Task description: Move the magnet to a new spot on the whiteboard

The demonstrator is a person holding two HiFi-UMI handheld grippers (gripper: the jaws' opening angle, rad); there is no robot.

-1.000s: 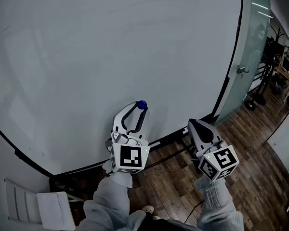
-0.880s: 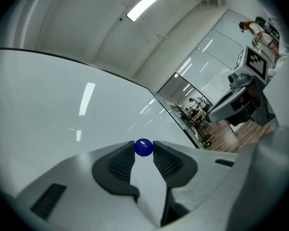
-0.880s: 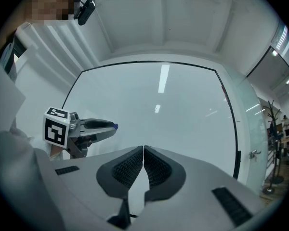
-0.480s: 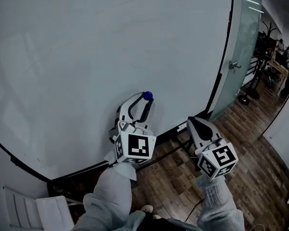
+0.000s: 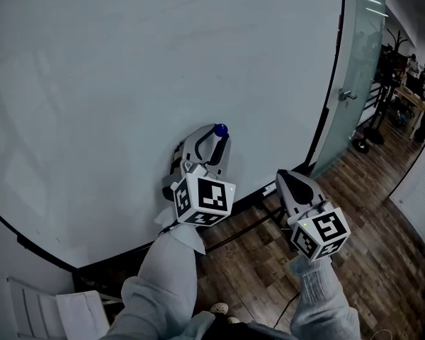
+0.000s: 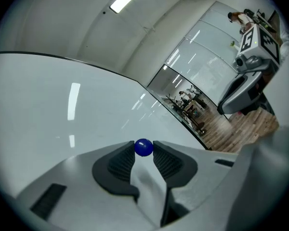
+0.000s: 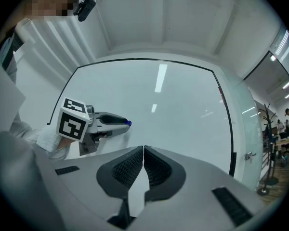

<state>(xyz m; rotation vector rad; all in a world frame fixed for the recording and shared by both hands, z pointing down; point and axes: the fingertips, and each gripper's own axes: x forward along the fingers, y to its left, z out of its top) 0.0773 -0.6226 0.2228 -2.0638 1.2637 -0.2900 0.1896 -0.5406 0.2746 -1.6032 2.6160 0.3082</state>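
Left gripper (image 5: 218, 134) mid-grip; right gripper (image 5: 284, 178) jaws together.

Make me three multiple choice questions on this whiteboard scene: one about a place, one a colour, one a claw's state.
1. Where is the magnet?
A. in a tray
B. gripped in the left claw
C. on a desk

2. What colour is the magnet?
A. red
B. blue
C. green

3. How is the right claw?
A. shut, empty
B. wide open
C. shut on a marker

1 B, its pads pinch it in the left gripper view.
2 B, it shows blue in each view.
3 A, its pads meet with nothing between.
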